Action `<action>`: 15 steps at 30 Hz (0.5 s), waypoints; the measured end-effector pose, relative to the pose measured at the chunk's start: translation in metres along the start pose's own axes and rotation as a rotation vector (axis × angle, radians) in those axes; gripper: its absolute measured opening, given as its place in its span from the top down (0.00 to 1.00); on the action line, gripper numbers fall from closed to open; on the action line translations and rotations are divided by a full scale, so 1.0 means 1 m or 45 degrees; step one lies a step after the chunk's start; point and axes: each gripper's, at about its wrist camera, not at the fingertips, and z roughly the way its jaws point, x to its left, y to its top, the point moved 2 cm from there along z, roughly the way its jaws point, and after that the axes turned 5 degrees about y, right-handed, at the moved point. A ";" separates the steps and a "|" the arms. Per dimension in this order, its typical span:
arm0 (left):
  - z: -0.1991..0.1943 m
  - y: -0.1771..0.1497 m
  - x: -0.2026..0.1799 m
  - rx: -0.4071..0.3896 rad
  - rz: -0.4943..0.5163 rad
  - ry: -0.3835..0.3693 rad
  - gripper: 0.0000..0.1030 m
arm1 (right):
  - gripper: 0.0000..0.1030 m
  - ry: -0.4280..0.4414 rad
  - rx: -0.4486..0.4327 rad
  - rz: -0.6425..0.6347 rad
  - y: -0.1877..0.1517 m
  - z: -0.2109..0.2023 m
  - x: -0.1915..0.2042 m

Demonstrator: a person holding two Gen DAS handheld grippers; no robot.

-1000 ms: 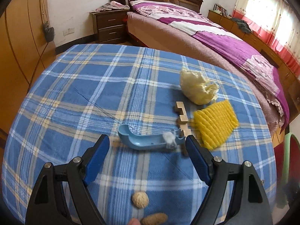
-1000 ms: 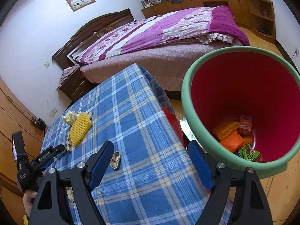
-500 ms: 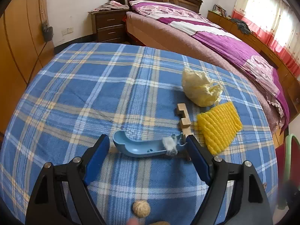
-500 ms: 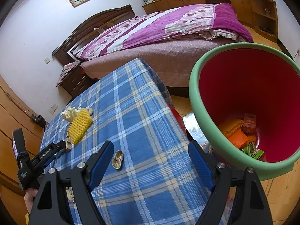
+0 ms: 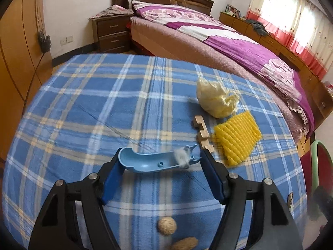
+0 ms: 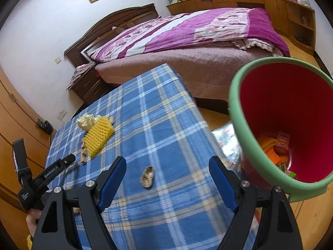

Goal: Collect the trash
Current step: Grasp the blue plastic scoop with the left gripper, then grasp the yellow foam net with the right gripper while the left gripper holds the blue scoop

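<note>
A blue plastic scoop-shaped piece point(image 5: 149, 162) with a tuft of grey fluff lies on the plaid tablecloth point(image 5: 104, 108). My left gripper point(image 5: 160, 158) spans it lengthwise; its jaws are closing and the blue pads touch both ends of the piece. My right gripper point(image 6: 167, 164) hangs open above the table's near corner, with a small nut shell point(image 6: 147, 179) on the cloth below the gap, untouched. The green-rimmed red bin point(image 6: 235, 112) stands off the table's right side, with orange and boxed trash at its bottom.
A crumpled yellow bag point(image 5: 214, 100), a yellow foam net point(image 5: 237, 137) and a notched wooden piece point(image 5: 203, 133) lie right of the blue piece. A walnut point(image 5: 167, 226) and a peanut point(image 5: 185, 243) sit near the front edge. A bed stands beyond the table.
The left jaws have narrowed until they meet the ends of the blue piece. The right gripper has drifted from the bin toward the table, bringing the nut shell under its gap.
</note>
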 end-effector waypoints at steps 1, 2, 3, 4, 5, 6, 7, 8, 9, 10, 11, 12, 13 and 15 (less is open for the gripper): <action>-0.002 0.003 0.003 -0.015 0.004 0.005 0.30 | 0.19 0.005 0.008 -0.015 0.001 0.003 0.005; -0.003 0.007 0.005 -0.027 0.004 0.012 0.30 | 0.19 0.008 0.013 -0.027 0.002 0.004 0.009; -0.003 0.011 0.008 -0.040 0.002 0.020 0.30 | 0.19 0.014 0.020 -0.044 0.002 0.007 0.015; -0.003 0.015 0.012 -0.055 -0.002 0.030 0.30 | 0.19 0.025 0.030 -0.068 0.004 0.011 0.023; -0.003 0.019 0.015 -0.067 -0.006 0.039 0.30 | 0.19 0.030 0.037 -0.082 0.004 0.014 0.028; -0.002 0.022 0.018 -0.078 -0.009 0.046 0.30 | 0.19 0.037 0.047 -0.099 0.006 0.018 0.034; -0.001 0.026 0.021 -0.094 -0.013 0.056 0.30 | 0.19 0.045 0.059 -0.115 0.007 0.023 0.041; 0.001 0.029 0.024 -0.106 -0.017 0.065 0.30 | 0.19 0.057 0.074 -0.128 0.008 0.029 0.048; 0.004 0.031 0.026 -0.117 -0.025 0.076 0.30 | 0.19 0.063 0.085 -0.135 0.008 0.033 0.053; 0.006 0.033 0.029 -0.122 -0.034 0.084 0.30 | 0.19 0.069 0.103 -0.145 0.009 0.040 0.059; 0.009 0.034 0.032 -0.123 -0.044 0.087 0.30 | 0.19 0.075 0.120 -0.158 0.010 0.047 0.066; 0.011 0.034 0.034 -0.126 -0.051 0.089 0.30 | 0.19 0.082 0.136 -0.173 0.010 0.053 0.073; 0.013 0.034 0.036 -0.128 -0.058 0.092 0.30 | 0.19 0.084 0.145 -0.184 0.010 0.058 0.078; 0.016 0.033 0.039 -0.115 -0.064 0.087 0.30 | 0.19 0.092 0.164 -0.214 0.010 0.070 0.089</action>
